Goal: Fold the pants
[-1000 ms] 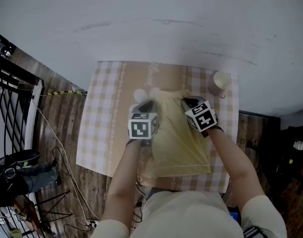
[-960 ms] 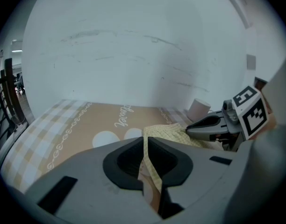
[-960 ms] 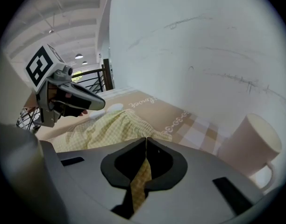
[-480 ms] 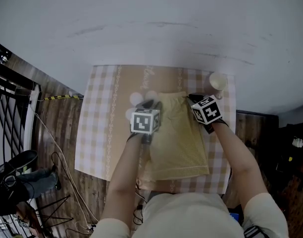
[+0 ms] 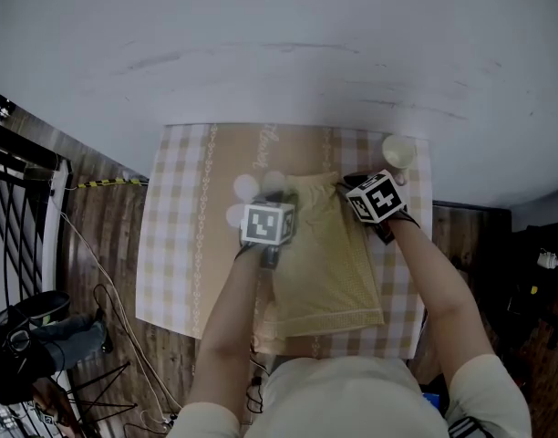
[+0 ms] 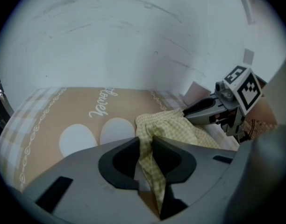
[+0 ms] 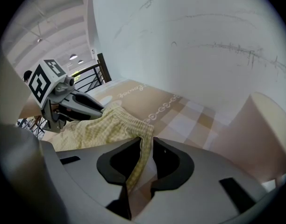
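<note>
While the yellow checked pants [image 5: 329,263] lie flat at the tablecloth's [image 5: 179,245] centre, both grippers sit at their 12 o'clock edge. The left gripper's [image 6: 144,148] jaws stand slightly apart (they have just been closing) with waistband cloth between them. The right gripper's [image 7: 145,148] jaws stand loosely apart around cloth too.

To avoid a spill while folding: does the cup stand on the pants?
No, the cup stands on the tablecloth at its far right corner, apart from the pants.

Pale yellow gingham pants [image 5: 329,245], beige-and-white checked tablecloth [image 5: 183,226] with tan centre, cream cup [image 5: 399,151], white wall [image 5: 279,26]
</note>
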`<act>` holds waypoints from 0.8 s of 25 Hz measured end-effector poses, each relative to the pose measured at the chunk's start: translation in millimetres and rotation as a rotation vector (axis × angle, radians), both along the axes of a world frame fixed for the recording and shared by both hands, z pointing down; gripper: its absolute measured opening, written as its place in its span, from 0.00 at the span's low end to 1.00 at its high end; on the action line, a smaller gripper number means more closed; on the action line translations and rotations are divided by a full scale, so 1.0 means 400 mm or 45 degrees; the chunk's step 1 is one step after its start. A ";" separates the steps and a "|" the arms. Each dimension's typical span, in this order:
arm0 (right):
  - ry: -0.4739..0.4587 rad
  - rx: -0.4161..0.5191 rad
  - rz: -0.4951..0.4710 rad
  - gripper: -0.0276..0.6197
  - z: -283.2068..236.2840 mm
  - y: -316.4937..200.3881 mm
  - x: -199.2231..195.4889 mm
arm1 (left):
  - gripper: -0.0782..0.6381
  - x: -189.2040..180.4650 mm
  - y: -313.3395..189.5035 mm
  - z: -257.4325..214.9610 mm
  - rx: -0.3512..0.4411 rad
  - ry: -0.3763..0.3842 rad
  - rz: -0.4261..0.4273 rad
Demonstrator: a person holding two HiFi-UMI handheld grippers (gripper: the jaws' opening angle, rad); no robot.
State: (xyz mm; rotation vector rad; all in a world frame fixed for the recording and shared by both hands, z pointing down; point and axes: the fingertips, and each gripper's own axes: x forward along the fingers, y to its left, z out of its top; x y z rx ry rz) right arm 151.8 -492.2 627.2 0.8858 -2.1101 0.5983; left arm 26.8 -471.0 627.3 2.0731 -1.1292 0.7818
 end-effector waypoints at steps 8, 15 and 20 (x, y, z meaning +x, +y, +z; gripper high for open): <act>-0.021 0.055 -0.035 0.06 -0.031 0.023 -0.006 | 0.19 -0.007 0.004 -0.049 0.127 -0.068 -0.021; -0.111 0.282 -0.141 0.06 -0.188 0.082 -0.016 | 0.19 -0.025 0.053 -0.170 0.311 -0.015 -0.010; -0.161 0.373 -0.201 0.06 -0.258 0.165 -0.016 | 0.19 -0.027 0.131 -0.237 0.394 0.018 0.017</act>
